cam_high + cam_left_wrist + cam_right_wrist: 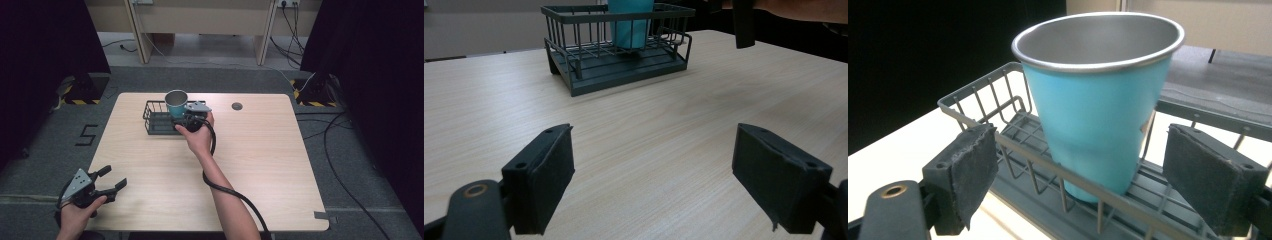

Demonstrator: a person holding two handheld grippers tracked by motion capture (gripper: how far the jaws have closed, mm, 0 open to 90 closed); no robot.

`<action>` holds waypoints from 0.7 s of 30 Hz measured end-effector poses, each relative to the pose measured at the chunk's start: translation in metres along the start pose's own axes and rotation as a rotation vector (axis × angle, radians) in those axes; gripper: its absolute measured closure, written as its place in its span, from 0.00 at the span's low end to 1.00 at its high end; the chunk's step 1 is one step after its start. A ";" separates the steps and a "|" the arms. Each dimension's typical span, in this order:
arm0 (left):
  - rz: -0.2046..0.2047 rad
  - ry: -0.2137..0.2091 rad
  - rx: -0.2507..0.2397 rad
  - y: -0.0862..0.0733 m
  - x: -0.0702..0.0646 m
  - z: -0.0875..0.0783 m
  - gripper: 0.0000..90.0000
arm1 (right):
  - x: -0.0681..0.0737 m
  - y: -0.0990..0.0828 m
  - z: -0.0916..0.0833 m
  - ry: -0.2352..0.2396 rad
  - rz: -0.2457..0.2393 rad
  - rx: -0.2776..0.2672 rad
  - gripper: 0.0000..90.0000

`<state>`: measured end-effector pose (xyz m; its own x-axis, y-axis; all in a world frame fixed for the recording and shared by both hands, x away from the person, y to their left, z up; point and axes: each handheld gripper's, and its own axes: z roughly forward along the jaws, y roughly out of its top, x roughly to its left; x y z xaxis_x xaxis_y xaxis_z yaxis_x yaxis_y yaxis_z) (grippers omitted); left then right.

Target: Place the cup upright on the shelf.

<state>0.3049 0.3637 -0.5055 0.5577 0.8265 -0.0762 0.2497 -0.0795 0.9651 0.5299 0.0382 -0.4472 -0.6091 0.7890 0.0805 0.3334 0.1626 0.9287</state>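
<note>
Teal cup point(1098, 115) with the steel rim is standing upright inside the dark wire rack point(998, 135), toward the rack's right end as the high view shows it. Rack sits on the far half of the wooden table point(260, 170).

Our right gripper point(192, 119) is at the rack's near rail, jaws spread wide with the cup between them but clear of both pads point(970, 170); nothing gripped. From its own view we see gaps on either side of the cup wall.

Our left gripper point(107, 185) is parked at the near left corner of the table, well apart from the rack, jaws also released and empty.

Our read: cup is seated in the rack. What's left depends on direction: either back the right gripper off, or close on the cup and lift. We can't tell which.
</note>
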 end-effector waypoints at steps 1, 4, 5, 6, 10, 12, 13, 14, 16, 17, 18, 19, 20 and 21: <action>-0.001 0.000 0.000 0.000 0.000 0.000 0.18 | -0.001 -0.001 -0.003 -0.001 0.000 -0.007 0.17; 0.002 0.003 0.002 0.000 0.000 0.000 0.18 | -0.003 -0.004 -0.011 -0.001 -0.002 -0.016 0.17; 0.003 0.003 0.002 0.000 0.000 0.000 0.18 | -0.004 -0.005 -0.015 0.000 0.000 -0.017 0.17; 0.004 0.003 0.003 0.000 0.000 0.000 0.18 | -0.005 -0.006 -0.017 0.003 0.001 -0.018 0.17; 0.014 0.004 0.007 0.001 -0.001 0.000 0.18 | -0.009 -0.007 -0.028 0.004 -0.001 -0.026 0.17; 0.012 0.005 0.007 0.001 -0.001 0.000 0.18 | -0.010 -0.009 -0.033 0.006 0.001 -0.028 0.17; 0.011 0.005 0.007 0.001 -0.001 0.001 0.18 | -0.011 -0.009 -0.035 0.008 0.003 -0.030 0.17; 0.012 0.005 0.008 0.001 -0.001 0.001 0.18 | -0.012 -0.011 -0.038 0.009 0.004 -0.028 0.17; 0.013 0.005 0.009 0.001 -0.001 0.001 0.18 | -0.014 -0.012 -0.042 0.006 0.003 -0.027 0.17; 0.012 0.006 0.009 0.001 -0.001 0.001 0.18 | -0.014 -0.013 -0.044 0.008 0.002 -0.027 0.17; 0.011 0.007 0.008 0.001 -0.001 0.001 0.18 | -0.015 -0.013 -0.046 0.009 0.006 -0.027 0.18; 0.009 0.008 0.007 0.001 -0.001 0.001 0.18 | -0.016 -0.014 -0.047 0.011 0.007 -0.026 0.18; 0.008 0.008 0.007 0.000 -0.001 0.001 0.18 | -0.016 -0.014 -0.049 0.012 0.008 -0.024 0.18; 0.008 0.008 0.007 0.000 -0.001 0.001 0.18 | -0.017 -0.015 -0.051 0.014 0.008 -0.025 0.18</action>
<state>0.3053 0.3627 -0.5052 0.5532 0.8304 -0.0660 0.2509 -0.0905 0.9638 0.4982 -0.0076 -0.4444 -0.6167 0.7817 0.0928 0.3203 0.1416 0.9367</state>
